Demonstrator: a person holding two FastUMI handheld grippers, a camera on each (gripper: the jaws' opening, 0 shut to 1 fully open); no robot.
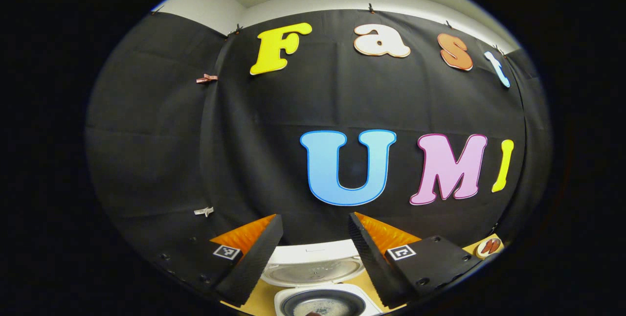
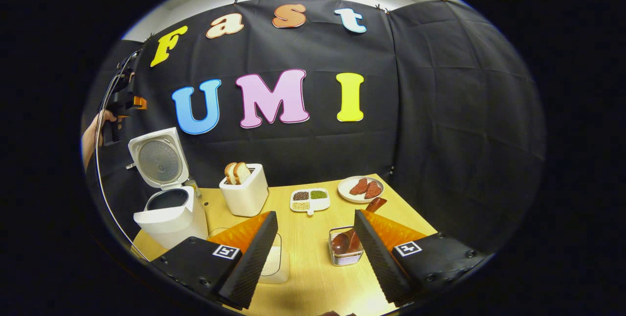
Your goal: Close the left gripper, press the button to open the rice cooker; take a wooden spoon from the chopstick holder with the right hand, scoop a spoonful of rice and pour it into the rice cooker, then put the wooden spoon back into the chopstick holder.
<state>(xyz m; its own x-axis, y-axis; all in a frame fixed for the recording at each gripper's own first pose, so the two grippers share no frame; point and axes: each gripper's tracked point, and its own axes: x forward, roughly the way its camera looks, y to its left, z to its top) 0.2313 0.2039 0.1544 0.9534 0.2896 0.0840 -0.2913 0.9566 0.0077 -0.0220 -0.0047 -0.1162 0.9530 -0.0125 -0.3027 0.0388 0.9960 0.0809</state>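
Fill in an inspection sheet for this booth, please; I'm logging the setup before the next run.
Surface: wooden table, lit, no spills seen.
Job's things: rice cooker at the table's left, lid up, pot showing inside; chopstick holder with a wooden spoon lying in it; clear rice container partly behind a finger of the right gripper.
Clutter: toaster with bread; divided dish of grains; plate with reddish food.
Grippers: left gripper open, raised above the cooker; right gripper open, empty, over the table.
Cables: thin cable hanging from the left gripper past the cooker.
Surroundings: black cloth wall; a hand holds the left gripper.
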